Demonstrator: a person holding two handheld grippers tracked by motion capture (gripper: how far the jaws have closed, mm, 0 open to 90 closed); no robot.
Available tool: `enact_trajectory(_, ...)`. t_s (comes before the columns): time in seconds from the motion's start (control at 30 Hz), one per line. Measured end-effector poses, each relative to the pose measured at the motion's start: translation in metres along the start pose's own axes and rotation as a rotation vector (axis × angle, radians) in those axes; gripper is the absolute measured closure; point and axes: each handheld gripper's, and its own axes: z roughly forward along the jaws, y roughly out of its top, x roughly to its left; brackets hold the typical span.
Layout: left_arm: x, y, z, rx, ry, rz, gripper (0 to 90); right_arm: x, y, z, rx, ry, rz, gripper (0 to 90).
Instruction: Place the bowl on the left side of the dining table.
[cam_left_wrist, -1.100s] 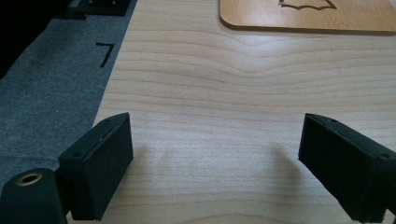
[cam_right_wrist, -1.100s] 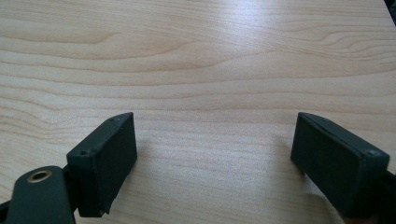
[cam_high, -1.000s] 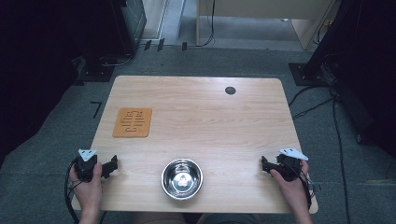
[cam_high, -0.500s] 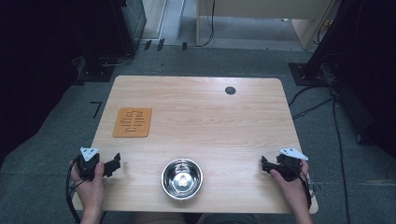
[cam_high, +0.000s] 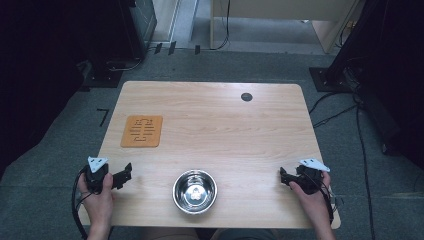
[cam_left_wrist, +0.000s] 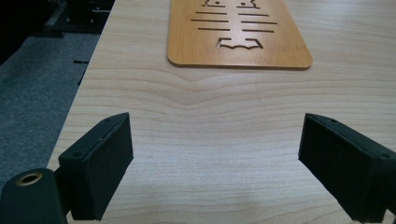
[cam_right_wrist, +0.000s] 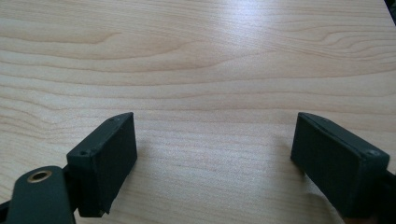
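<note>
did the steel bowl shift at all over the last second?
No. The steel bowl sits at the same spot near the table's front edge, same offset from the orange mat.

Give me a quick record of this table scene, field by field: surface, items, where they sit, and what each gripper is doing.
surface: wooden table
items: steel bowl, orange trivet
bowl position: near edge, middle, empty
trivet position: left side, flat
left gripper: open, holding nothing, near left edge
right gripper: open, holding nothing, near right edge
</note>
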Motion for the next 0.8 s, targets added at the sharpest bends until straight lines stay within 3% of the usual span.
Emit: enact_trajectory(0.8, -0.0070, 0.0040, -0.0059, -0.016, -0.029, -0.006, 10.1, 0.0000, 0.0000, 0.0000, 0.000, 0.000, 0.000, 13.8)
